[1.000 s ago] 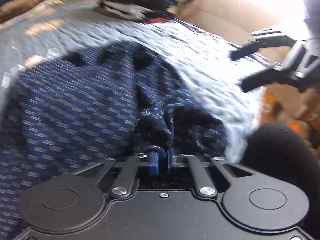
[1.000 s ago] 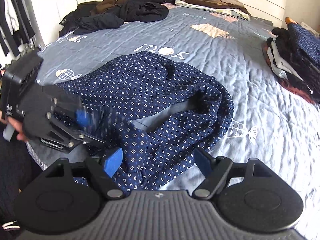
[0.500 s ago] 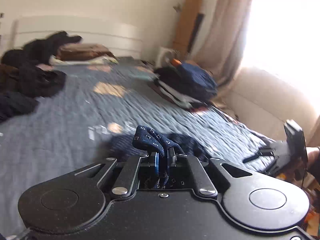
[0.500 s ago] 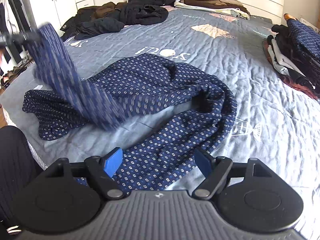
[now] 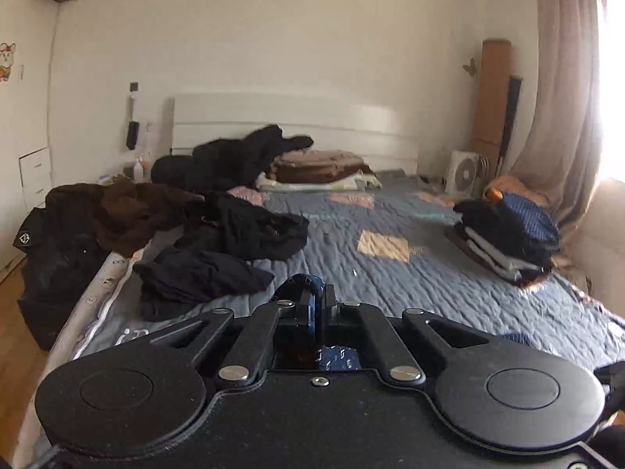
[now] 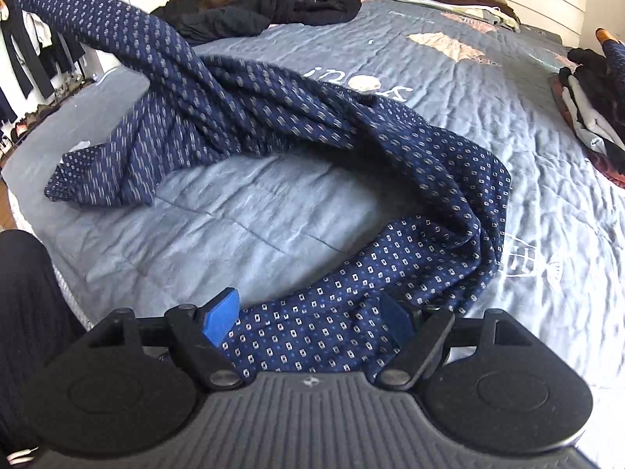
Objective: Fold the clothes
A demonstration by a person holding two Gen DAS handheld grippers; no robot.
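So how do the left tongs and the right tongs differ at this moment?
The left tongs are shut on a pinch of the navy patterned garment; the right tongs are open and grip nothing. The left tongs hold their fabric raised above the bed; the right tongs hover low, over a part lying on it. Both have blue pads.

Bedroom, plain white walls [image 5: 297, 31]. White headboard [image 5: 297, 117] at the far end of the bed, blue-grey quilted bedspread [image 5: 410, 273] with patch prints. Wood floor [image 5: 15, 351] on the left, white drawer unit [image 5: 35, 172] against the wall. Beige curtain [image 5: 562, 90] right, strong daylight behind it. Small white fan [image 5: 465, 174] and upright cardboard [image 5: 490, 93] in the corner.
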